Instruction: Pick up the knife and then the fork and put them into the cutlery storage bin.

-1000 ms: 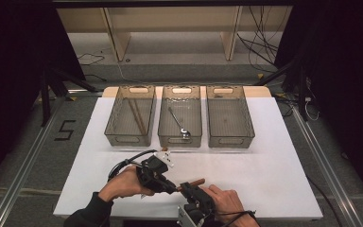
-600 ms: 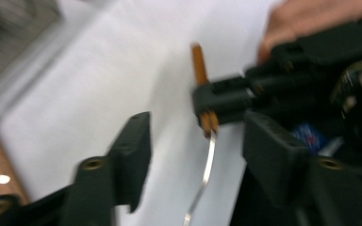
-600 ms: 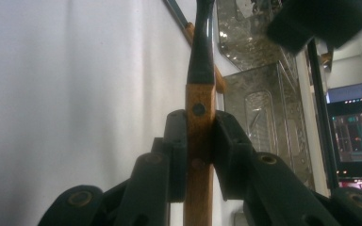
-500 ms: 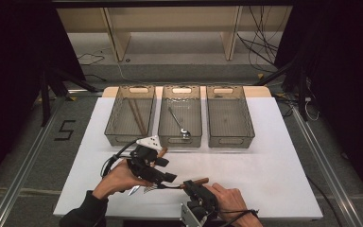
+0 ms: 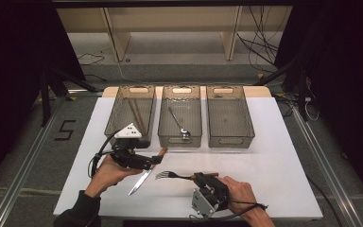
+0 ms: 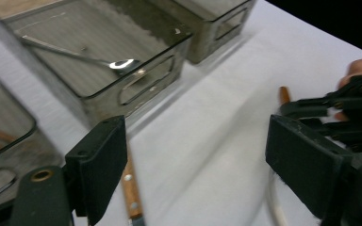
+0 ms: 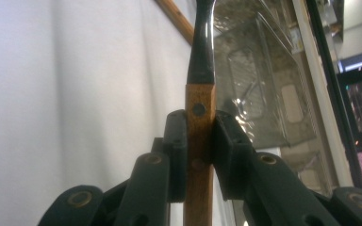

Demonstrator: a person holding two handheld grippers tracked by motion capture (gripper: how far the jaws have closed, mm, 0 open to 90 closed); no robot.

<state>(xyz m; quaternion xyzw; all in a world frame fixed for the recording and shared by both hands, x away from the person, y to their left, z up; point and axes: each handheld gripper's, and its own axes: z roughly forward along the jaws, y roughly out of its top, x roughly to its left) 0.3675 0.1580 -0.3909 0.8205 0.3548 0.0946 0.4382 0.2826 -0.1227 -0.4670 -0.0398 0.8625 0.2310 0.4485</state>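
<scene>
My left gripper (image 5: 153,160) hovers low over the white table in front of the left bin, jaws wide apart and holding nothing. In the left gripper view, that open left gripper (image 6: 193,155) has a wooden-handled knife (image 6: 132,197) lying under one jaw. The knife (image 5: 140,181) rests flat on the table, blade toward the person. My right gripper (image 5: 202,181) is near the front edge, shut on the wooden handle of a fork (image 5: 172,176) whose tines point left. In the right gripper view, the fork (image 7: 199,108) runs straight up from the shut right gripper (image 7: 199,127).
Three clear bins stand in a row at the back. The left bin (image 5: 118,106) holds brown sticks. The middle bin (image 5: 182,140) holds a spoon (image 5: 176,120). The right bin (image 5: 229,140) looks bare. The white table (image 5: 274,156) has free room at the right.
My left gripper has moved left and toward the bins, away from the right gripper, and the knife now lies on the table below it. The right gripper still holds the fork.
</scene>
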